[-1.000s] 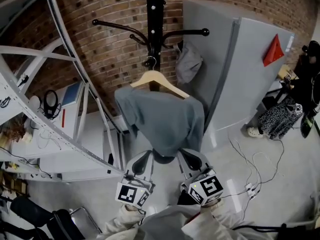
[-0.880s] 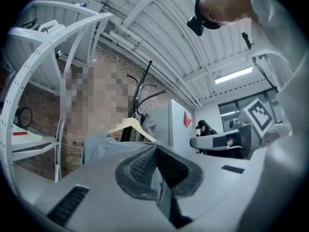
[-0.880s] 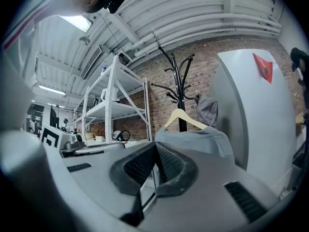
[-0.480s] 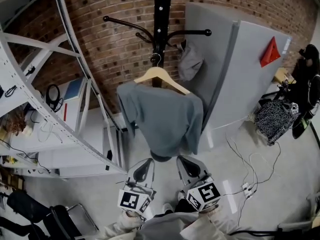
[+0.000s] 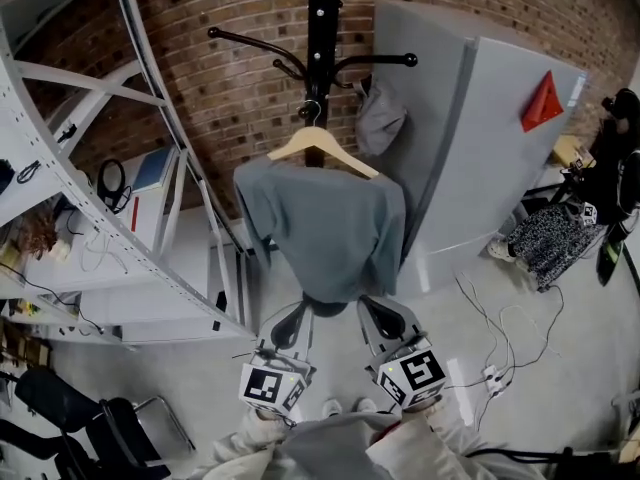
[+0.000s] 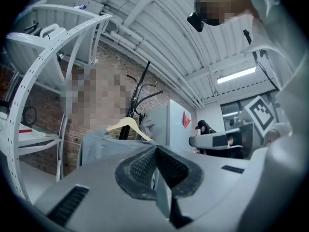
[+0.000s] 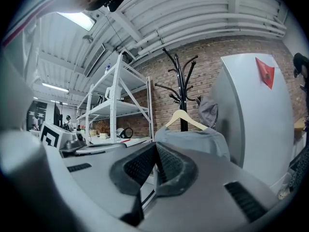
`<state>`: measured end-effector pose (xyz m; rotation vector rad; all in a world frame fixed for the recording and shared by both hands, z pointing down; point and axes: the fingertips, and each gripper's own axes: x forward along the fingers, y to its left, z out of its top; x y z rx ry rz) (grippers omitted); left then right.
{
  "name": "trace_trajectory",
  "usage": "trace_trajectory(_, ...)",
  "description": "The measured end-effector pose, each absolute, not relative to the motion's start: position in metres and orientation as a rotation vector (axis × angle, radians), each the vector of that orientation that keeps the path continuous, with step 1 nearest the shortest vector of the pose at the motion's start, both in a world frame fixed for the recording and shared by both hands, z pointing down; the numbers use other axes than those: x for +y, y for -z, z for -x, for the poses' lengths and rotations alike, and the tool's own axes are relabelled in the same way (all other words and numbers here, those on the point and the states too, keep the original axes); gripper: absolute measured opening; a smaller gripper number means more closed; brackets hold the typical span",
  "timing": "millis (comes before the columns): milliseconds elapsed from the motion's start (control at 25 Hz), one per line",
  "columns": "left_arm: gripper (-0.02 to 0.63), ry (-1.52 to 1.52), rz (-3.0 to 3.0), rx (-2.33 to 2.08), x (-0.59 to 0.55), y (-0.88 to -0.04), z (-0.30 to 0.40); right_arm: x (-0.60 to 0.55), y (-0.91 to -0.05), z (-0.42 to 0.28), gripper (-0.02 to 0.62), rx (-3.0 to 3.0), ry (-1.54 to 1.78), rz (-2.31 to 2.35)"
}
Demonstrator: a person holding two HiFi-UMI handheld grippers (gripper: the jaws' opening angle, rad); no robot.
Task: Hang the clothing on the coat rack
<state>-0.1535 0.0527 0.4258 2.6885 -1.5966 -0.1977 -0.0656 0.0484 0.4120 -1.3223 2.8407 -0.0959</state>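
Note:
A grey-blue shirt (image 5: 325,228) hangs on a wooden hanger (image 5: 322,148), hooked onto the black coat rack (image 5: 320,28) in front of the brick wall. A grey cap (image 5: 380,118) hangs from a rack arm to the right. My left gripper (image 5: 289,320) and right gripper (image 5: 378,314) sit side by side just below the shirt's hem, both shut with nothing between the jaws. In the left gripper view the shut gripper (image 6: 155,151) points at the shirt (image 6: 96,144) and hanger (image 6: 126,125). The right gripper (image 7: 155,151) faces the shirt (image 7: 203,137), hanger (image 7: 186,120) and rack (image 7: 181,76).
White metal shelving (image 5: 110,168) with small items stands at the left. A tall grey cabinet (image 5: 490,158) with a red triangle is right of the rack. Cables (image 5: 500,348) trail over the floor, a black chair (image 5: 90,428) is at the lower left, and bags (image 5: 555,238) lie far right.
The shirt stays hanging on the rack. Both grippers sank a little away from the hem half a second ago and have come back up under it, still shut.

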Motion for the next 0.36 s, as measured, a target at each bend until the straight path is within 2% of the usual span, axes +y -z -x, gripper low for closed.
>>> trace_trajectory(360,0.008,0.225,-2.688,-1.592,0.042,-0.424,0.128,0.046,-0.412,0.044,0.025,2.861,0.086,1.283)
